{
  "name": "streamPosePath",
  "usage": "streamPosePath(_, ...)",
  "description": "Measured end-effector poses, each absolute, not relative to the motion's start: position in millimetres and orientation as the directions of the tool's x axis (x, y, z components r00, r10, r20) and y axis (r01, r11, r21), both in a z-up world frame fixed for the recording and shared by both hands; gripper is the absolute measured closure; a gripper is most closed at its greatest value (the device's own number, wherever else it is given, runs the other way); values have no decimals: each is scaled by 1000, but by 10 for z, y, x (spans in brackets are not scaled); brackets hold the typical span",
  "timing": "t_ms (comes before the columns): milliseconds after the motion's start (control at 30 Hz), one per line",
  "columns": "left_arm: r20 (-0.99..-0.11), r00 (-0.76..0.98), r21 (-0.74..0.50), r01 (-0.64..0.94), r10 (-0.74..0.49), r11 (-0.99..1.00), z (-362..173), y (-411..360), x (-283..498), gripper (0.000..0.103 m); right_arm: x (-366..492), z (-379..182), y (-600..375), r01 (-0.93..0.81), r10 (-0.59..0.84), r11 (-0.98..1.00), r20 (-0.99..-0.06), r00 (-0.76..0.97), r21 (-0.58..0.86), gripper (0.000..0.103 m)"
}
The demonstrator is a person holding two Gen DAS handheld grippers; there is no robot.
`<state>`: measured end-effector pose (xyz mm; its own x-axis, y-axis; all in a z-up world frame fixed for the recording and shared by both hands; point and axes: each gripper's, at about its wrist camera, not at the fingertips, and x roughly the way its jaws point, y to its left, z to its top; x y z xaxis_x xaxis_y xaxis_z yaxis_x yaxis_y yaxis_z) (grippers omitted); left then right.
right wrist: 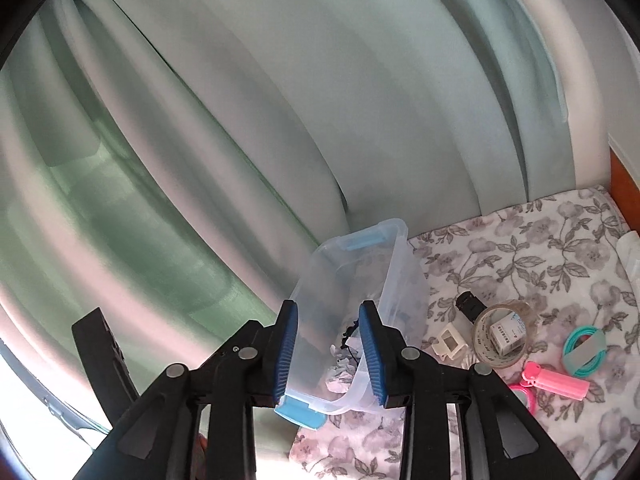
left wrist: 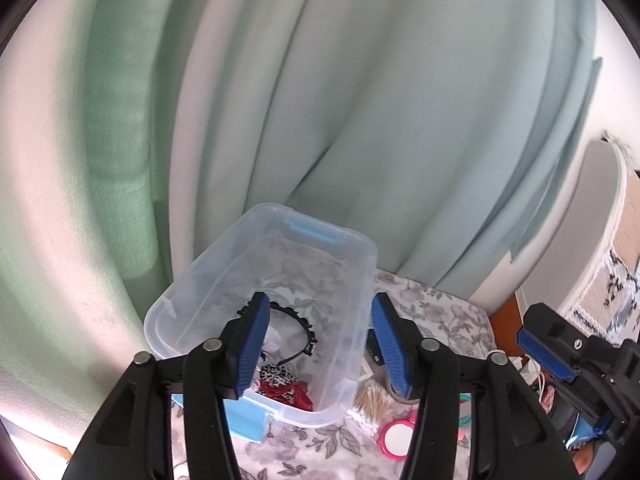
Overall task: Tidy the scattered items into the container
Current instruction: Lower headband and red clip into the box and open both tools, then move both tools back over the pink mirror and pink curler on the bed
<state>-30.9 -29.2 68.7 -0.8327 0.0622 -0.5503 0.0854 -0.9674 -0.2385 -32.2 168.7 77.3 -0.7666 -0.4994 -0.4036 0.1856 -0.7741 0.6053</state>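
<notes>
A clear plastic container (left wrist: pixel 224 280) with blue latches stands on the floral cloth (left wrist: pixel 432 312). Inside lie a black headband (left wrist: pixel 296 320), a leopard scrunchie (left wrist: pixel 276 374) and a red item (left wrist: pixel 296 394). My left gripper (left wrist: pixel 320 298) hangs open above the container's near end, nothing between its pads. My right gripper (right wrist: pixel 328 306) is open too, and the container (right wrist: pixel 360 272) shows through the gap with no pad pressing on it. On the cloth to the right lie a tape roll (right wrist: pixel 504 332), a black clip (right wrist: pixel 470 304), a cream clip (right wrist: pixel 448 344), a pink clip (right wrist: pixel 556 380) and a teal loop (right wrist: pixel 580 346).
Pale green curtains (left wrist: pixel 320 100) hang right behind the container. Cotton swabs (left wrist: pixel 372 404) and a small pink mirror (left wrist: pixel 396 438) lie beside the container's right wall. An orange-brown edge (right wrist: pixel 618 176) borders the cloth at the far right.
</notes>
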Motion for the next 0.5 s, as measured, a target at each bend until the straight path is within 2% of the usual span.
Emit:
streamPosePath(233, -556, -826, -197, 24, 92, -980, 737, 65, -235, 40, -39, 810, 2100, 151, -459, -761, -359, -813, 631, 58)
streamPosePath(400, -578, -807, -154, -39, 123, -987, 676, 387, -266, 40, 116, 772, 2418, 91, -405, -758, -356, -842, 646, 50)
streamPosePath(500, -603, -782, -136, -92, 156, -986, 608, 581, -245, 34, 198, 743, 2593, 53, -366, -761, -361, -858, 647, 44)
